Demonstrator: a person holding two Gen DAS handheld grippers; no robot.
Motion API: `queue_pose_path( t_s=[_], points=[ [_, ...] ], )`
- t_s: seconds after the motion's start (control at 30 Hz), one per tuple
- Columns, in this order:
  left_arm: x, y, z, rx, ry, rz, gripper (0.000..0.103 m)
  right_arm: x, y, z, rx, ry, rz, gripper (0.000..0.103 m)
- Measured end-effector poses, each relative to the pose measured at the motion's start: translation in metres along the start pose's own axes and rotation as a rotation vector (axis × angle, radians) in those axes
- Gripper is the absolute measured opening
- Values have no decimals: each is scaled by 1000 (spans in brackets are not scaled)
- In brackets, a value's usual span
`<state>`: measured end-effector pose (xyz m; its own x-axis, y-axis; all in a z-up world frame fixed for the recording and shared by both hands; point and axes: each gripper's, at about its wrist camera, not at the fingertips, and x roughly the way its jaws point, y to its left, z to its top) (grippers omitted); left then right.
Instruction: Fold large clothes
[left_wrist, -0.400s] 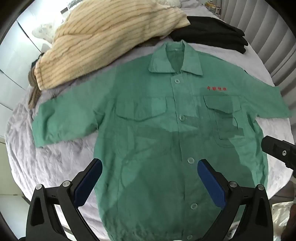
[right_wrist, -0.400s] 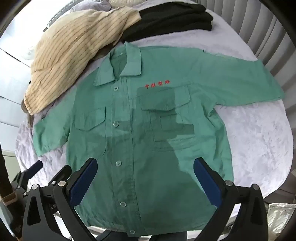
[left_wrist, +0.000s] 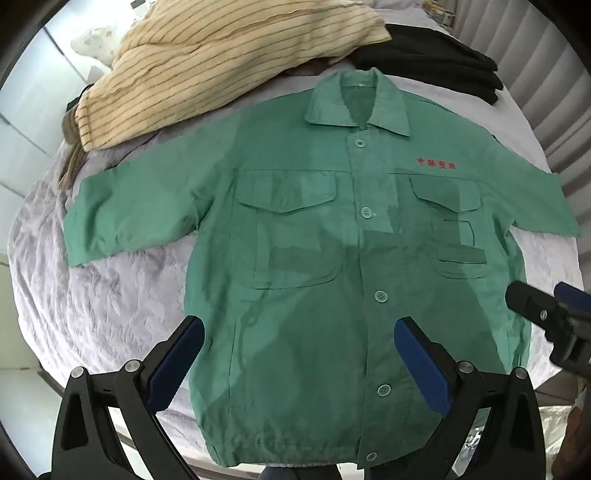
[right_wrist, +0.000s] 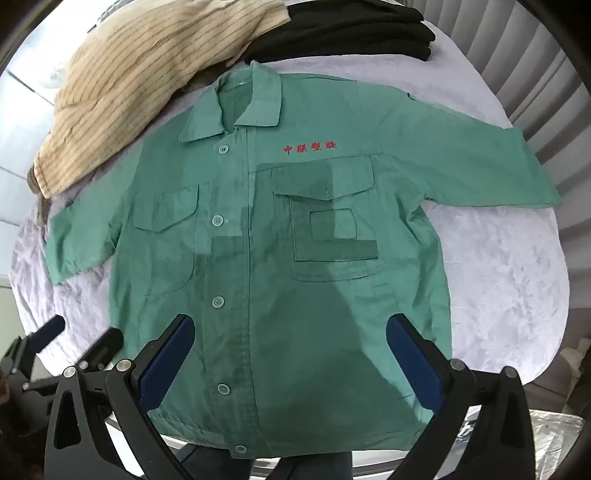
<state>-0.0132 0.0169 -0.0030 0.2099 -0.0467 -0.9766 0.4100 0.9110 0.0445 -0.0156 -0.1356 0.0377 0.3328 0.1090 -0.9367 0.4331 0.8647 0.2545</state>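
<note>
On the lavender-covered table (left_wrist: 110, 295) green shirt (left_wrist: 332, 258) lies flat, buttoned, unfolded; left gripper (left_wrist: 299, 365) and right gripper (right_wrist: 290, 363) hover above hem, jaws wide, empty; likely next: grab a sleeve, fold inward.

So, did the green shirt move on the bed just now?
No. The green shirt lies flat with its collar at the same spot beside the striped blanket and the black clothes; only the camera's view shifted slightly.

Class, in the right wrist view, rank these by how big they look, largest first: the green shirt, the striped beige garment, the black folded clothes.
1. green shirt
2. striped beige garment
3. black folded clothes

The last two lie farther away and run out of frame, so their true sizes are unsure.
</note>
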Motion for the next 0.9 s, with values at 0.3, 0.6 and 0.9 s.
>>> queue_pose_path(
  t_s=[0.3, 0.6, 0.9],
  points=[
    [7, 5, -2, -18, 32, 2, 103, 7, 8, -2, -45, 12, -43, 103],
    [9, 9, -3, -37, 46, -6, 103, 8, 12, -3, -56, 26, -50, 103],
    [10, 11, -5, -43, 53, -7, 103, 10, 14, -4, -60, 29, -56, 103]
  ],
)
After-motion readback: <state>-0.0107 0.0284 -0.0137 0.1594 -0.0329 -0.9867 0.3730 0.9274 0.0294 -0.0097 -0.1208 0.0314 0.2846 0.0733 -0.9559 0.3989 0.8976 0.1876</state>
